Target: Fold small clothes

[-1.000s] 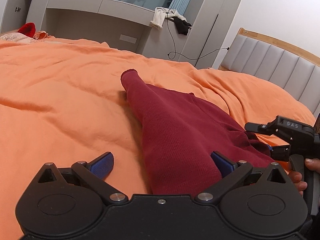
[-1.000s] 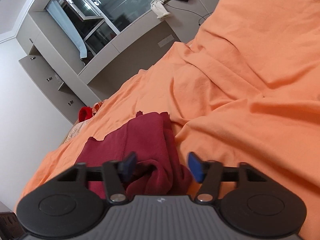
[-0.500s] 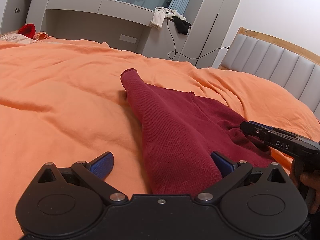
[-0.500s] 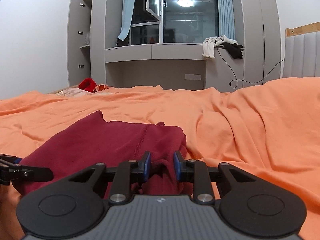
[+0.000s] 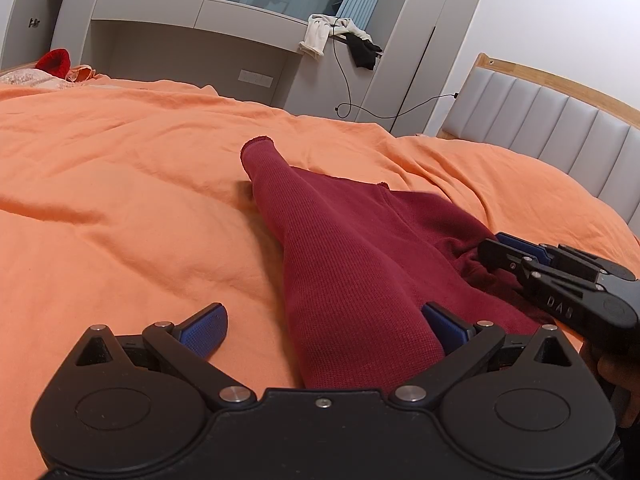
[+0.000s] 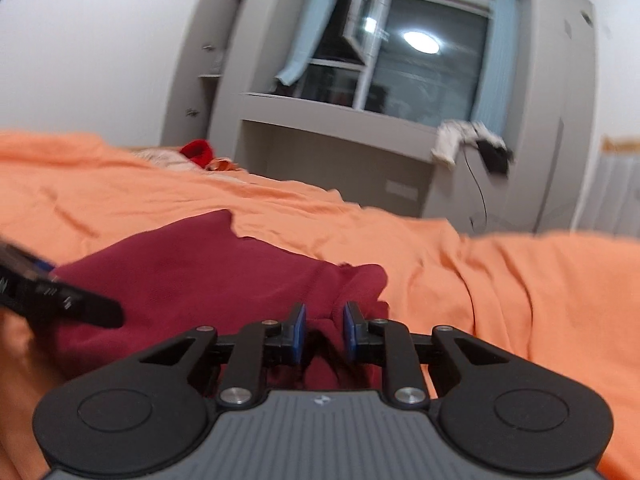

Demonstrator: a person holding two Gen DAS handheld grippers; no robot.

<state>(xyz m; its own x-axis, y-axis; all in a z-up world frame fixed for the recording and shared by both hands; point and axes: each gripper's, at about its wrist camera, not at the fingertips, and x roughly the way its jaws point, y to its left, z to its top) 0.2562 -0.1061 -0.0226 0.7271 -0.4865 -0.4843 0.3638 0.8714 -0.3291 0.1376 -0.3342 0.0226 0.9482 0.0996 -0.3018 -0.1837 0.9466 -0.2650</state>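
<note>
- Broadly, we see a bed (image 5: 120, 184) under an orange cover filling both views, with a grey padded headboard (image 5: 552, 128) along its far right edge.
- Beyond the bed's far edge we see a grey built-in wall unit (image 5: 192, 24) under a dark window (image 6: 420, 72), with white and black clothes (image 5: 340, 36) draped over its ledge and a cable hanging below them.
- We find the dark red garment (image 5: 344, 252) lying on the cover toward the headboard side of the bed, one narrow cuffed end pointing to the far edge and its wider part running back under our left claw.
- Near the bed's far left corner we make out a small bright red item (image 5: 54, 62), well apart from the garment.
- Our left claw (image 5: 324, 320) stands wide; its right blue pad rests against the garment and its left pad sits over bare cover.
- Our right claw (image 6: 323, 334) is drawn narrow with a bunched fold of the garment's edge pinched between its pads; that view is blurred.
</note>
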